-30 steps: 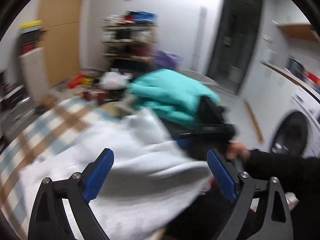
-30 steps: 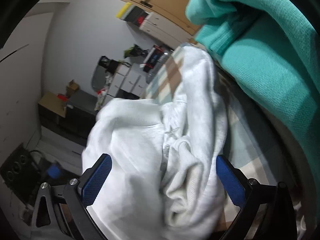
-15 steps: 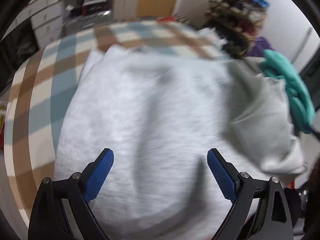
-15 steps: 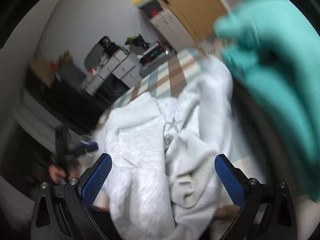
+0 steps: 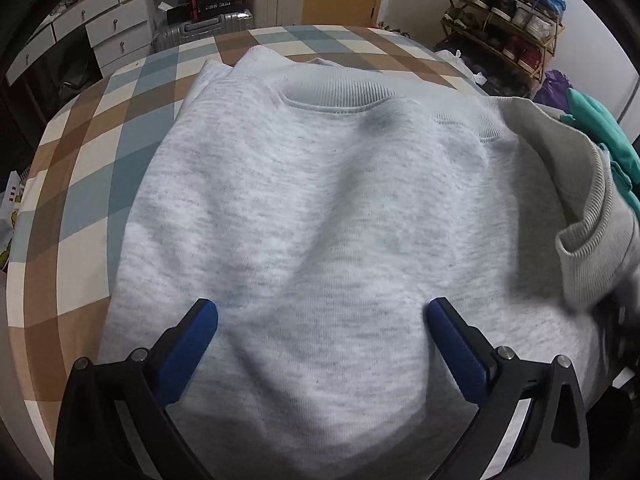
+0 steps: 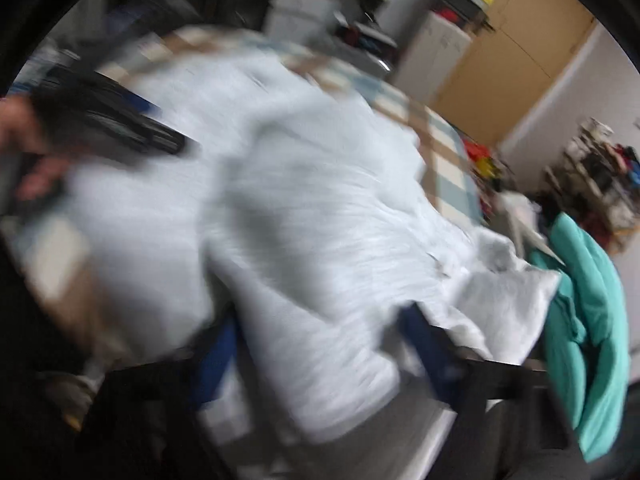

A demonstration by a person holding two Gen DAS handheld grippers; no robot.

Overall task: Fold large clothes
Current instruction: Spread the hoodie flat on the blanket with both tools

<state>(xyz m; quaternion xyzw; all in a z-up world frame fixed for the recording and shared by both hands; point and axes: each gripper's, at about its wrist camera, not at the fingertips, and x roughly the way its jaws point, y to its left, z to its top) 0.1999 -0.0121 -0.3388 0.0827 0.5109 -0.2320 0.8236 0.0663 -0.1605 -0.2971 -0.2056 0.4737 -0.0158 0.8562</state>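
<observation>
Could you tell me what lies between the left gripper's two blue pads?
In the left wrist view, only the light grey sweatshirt lies between the left gripper pads; its jaws are opening wide over the fabric, pinching nothing.

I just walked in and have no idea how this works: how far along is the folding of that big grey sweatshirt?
Early on. Done: the grey sweatshirt lies spread on the checked table. In hand: the left gripper hovers over it, jaws opening, holding nothing; the right gripper is closing around bunched cloth, though blur hides whether it grips. Left: one sleeve is still rumpled, and the teal garment waits.
</observation>
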